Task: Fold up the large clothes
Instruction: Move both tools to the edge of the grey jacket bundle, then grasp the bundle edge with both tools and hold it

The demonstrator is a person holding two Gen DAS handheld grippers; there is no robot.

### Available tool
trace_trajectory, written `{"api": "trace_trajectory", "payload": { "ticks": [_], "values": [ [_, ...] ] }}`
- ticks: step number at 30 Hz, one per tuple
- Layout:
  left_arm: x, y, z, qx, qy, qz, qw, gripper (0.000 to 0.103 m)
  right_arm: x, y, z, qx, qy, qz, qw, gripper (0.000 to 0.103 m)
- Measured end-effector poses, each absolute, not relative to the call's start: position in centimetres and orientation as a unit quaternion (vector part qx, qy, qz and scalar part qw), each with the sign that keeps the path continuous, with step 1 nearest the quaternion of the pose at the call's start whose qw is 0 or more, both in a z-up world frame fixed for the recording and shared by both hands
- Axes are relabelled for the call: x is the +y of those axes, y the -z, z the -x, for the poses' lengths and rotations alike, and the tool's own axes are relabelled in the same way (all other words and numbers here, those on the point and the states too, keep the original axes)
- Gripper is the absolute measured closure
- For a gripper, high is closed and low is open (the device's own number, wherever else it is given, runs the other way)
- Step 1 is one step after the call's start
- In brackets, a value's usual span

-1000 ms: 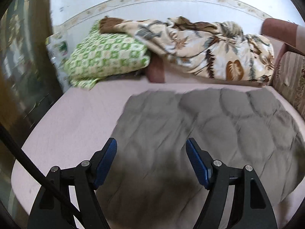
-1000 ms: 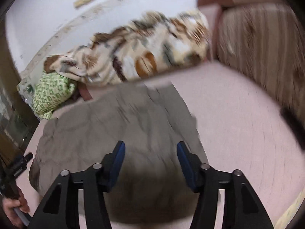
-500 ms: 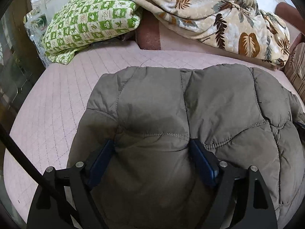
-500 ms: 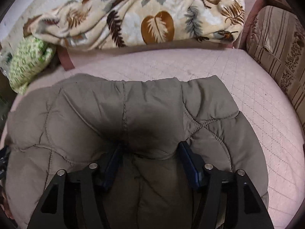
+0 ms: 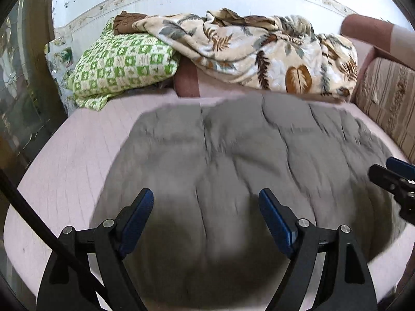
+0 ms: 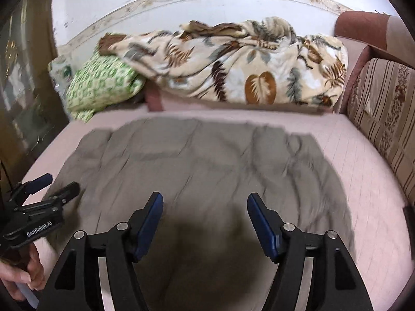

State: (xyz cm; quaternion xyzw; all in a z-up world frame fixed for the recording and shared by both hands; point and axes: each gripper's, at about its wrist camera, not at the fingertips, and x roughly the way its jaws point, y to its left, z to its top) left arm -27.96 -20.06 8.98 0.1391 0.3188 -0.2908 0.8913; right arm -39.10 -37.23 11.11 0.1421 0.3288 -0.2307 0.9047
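Note:
A grey-olive quilted puffer jacket lies spread flat on the pink quilted bed; it also shows in the right wrist view. My left gripper is open and empty, held above the jacket's near part. My right gripper is open and empty, above the jacket's near right part. The right gripper shows at the right edge of the left wrist view. The left gripper shows at the left edge of the right wrist view, held by a hand.
A leaf-print blanket and a green checked pillow lie along the far wall. A striped cushion and a reddish headboard stand at the right. A dark cabinet stands to the left.
Both grippers were pressed low into the jacket half a second ago. They have since lifted up and back, open and empty. The jacket stays flat on the bed.

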Motion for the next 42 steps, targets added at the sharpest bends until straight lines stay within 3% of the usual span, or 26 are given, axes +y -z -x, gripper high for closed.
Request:
{"api": "trace_trajectory", "payload": {
  "ticks": [3,8,17,24,33,42],
  "values": [
    [-20.0,-6.7,29.0,0.343,0.283,-0.153,0.883,0.02,-35.1,-9.5,39.6,0.355,0.233,-0.122,0.897,0.031],
    [-20.8,-5.3,28.9,0.336,0.272,-0.162,0.887,0.018,-36.2,-5.7,37.8,0.399,0.225,-0.141,0.878,0.02],
    [-17.3,-6.0,31.9,0.322,0.276,-0.132,0.896,0.018,-34.1,-8.0,42.2,0.348,0.221,-0.157,0.898,0.019],
    [-17.1,-5.0,33.2,0.332,0.276,-0.148,0.89,0.018,-33.4,-6.3,44.2,0.37,0.242,-0.149,0.884,0.019],
    [-16.9,-3.6,33.1,0.331,0.281,-0.134,0.891,0.014,-33.0,-4.6,42.7,0.382,0.262,-0.136,0.876,0.006],
    [-17.6,-2.9,32.8,0.326,0.272,-0.148,0.893,0.011,-33.1,-3.8,42.3,0.38,0.26,-0.128,0.878,0.004]
  ]
}}
